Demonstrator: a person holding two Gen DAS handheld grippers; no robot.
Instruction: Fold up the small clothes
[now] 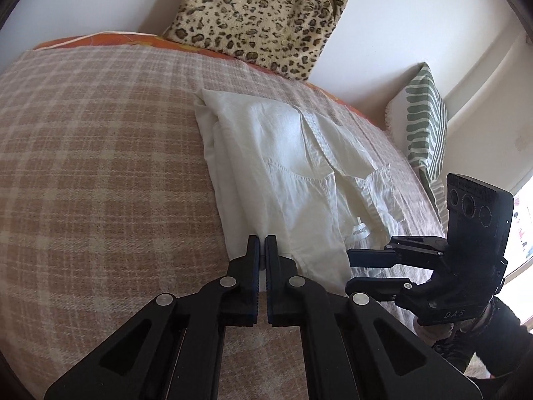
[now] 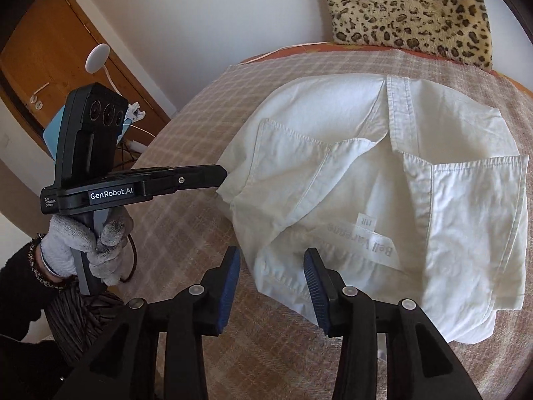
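Observation:
A white garment with stitched pockets and a neck label lies partly folded on a beige plaid blanket. My left gripper is shut on the garment's edge; a sliver of white cloth shows between its pads. A gloved hand holds that gripper. My right gripper stands open low over the garment's near edge, the hem lying below the gap. Its pads touch no cloth.
A leopard-print cushion leans on the white wall at the bed's far side. A green-striped pillow stands at the right. A wooden door and a white lamp are off to the left.

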